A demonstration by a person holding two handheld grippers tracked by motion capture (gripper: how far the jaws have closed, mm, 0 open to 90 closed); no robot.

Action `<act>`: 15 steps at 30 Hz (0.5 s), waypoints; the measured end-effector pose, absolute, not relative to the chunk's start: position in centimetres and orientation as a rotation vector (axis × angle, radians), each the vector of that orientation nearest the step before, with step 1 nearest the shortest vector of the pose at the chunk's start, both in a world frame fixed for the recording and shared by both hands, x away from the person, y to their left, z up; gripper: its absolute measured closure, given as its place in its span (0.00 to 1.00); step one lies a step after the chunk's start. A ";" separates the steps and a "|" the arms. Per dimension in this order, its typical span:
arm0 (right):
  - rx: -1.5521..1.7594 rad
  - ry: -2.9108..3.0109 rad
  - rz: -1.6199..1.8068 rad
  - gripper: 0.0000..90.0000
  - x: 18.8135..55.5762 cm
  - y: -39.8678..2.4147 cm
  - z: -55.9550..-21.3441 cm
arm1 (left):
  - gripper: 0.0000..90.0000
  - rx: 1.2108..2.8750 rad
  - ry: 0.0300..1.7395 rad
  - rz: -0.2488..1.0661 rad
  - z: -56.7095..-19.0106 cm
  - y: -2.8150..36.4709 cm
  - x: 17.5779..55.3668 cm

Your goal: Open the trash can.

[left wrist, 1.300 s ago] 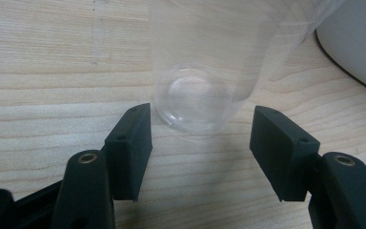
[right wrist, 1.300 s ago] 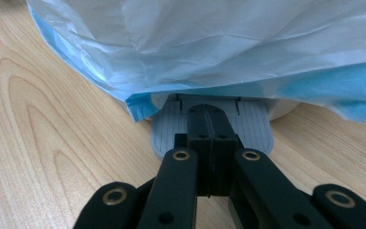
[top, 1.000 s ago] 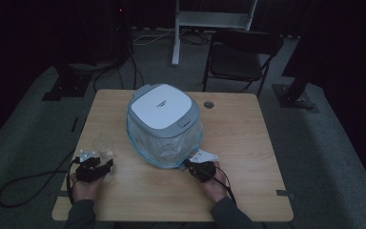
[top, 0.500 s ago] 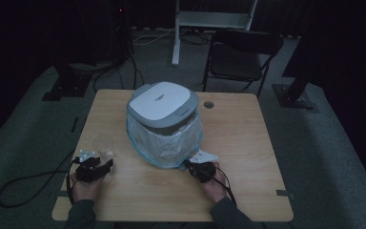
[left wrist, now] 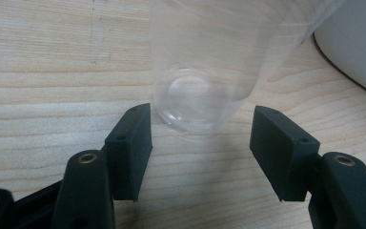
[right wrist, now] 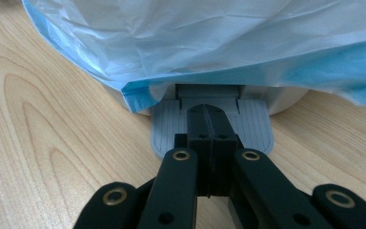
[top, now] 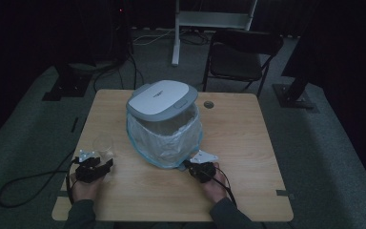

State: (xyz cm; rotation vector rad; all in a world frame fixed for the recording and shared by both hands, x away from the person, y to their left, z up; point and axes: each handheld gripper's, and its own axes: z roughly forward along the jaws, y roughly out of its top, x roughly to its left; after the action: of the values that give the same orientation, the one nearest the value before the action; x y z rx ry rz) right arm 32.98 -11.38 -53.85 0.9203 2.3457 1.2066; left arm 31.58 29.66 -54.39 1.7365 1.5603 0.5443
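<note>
- From the high view I look down into a dim room with dark carpet and a folding chair (top: 240, 57) behind a pale wooden worktop (top: 248, 143)
- On that worktop I see a pedal bin (top: 164, 124) near the middle, its grey lid (top: 161, 98) tilted up over a blue-edged liner bag (top: 164, 145); a clear plastic cup (top: 102, 144) stands to its left
- My left hand-held gripper (top: 95, 167) sits just short of the cup, and my right hand-held gripper (top: 195, 168) rests at the bin's near foot
- In the left gripper view, I have the jaws apart with the cup (left wrist: 209, 71) just beyond them, its base on the wood and touching neither pad as far as I can tell
- In the right gripper view, my jaws are pressed together, tips over the grey ribbed pedal (right wrist: 167, 129) that sticks out under the bag (right wrist: 219, 43)
</note>
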 end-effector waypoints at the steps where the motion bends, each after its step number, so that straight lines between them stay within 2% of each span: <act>1: 0.921 2.344 1.209 1.00 33.0 -11.4 -53.9 | 0.45 1.736 1.560 0.544 -54.4 29.7 31.6; 15: 0.922 2.349 1.214 1.00 33.0 -11.5 -54.0 | 0.45 1.727 1.560 0.535 -54.4 29.8 31.5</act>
State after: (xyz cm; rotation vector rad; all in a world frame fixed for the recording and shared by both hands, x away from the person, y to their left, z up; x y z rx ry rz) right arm 33.04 -11.47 -53.99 0.9219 2.3490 1.2139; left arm 31.54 29.76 -54.40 1.7270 1.5600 0.5353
